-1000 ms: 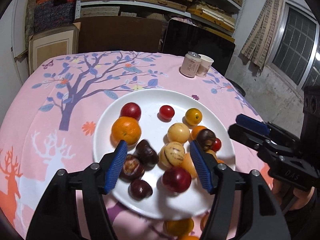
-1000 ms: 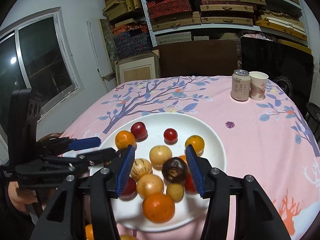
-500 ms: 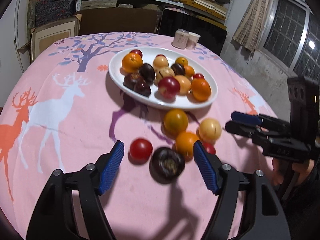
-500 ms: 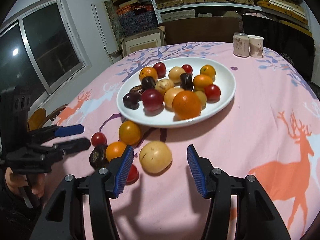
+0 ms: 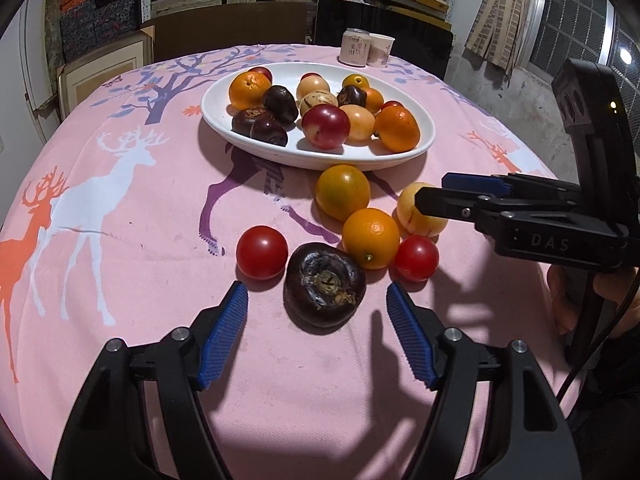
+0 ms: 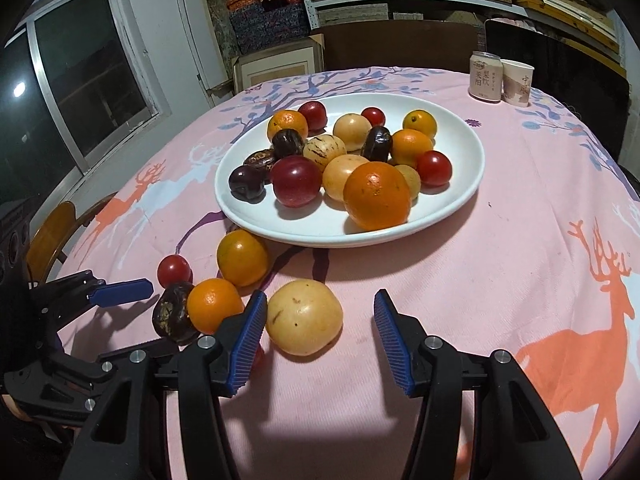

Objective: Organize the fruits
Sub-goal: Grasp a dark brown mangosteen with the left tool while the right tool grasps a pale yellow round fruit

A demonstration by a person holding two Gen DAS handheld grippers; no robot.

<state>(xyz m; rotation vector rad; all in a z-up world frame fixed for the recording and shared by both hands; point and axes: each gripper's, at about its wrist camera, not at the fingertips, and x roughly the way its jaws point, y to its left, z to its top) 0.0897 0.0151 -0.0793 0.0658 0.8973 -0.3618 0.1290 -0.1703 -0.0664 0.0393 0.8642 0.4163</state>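
A white plate (image 5: 424,144) holds several fruits: oranges, plums, dark and yellow ones. Loose fruits lie on the pink cloth in front of it. My left gripper (image 5: 316,332) is open, with a dark wrinkled fruit (image 5: 324,284) just ahead between its blue fingertips, untouched. Around it lie a red tomato (image 5: 262,252), an orange (image 5: 370,238) and a second tomato (image 5: 416,258). My right gripper (image 6: 320,340) is open around a yellow fruit (image 6: 304,316); that fruit sits close to the left pad, with a gap to the right one. An orange-yellow tomato (image 6: 242,258) lies nearer the plate.
A drink can (image 5: 354,46) and a paper cup (image 5: 380,50) stand at the table's far edge. A dark chair back and stacked shelves are behind. A wooden chair (image 6: 52,236) stands beside the table on the window side. A hand (image 5: 560,300) holds the right gripper's handle.
Both grippers have drawn back from above the plate and sunk toward the loose fruits near the table's front. The left jaws stand a little wider than before.
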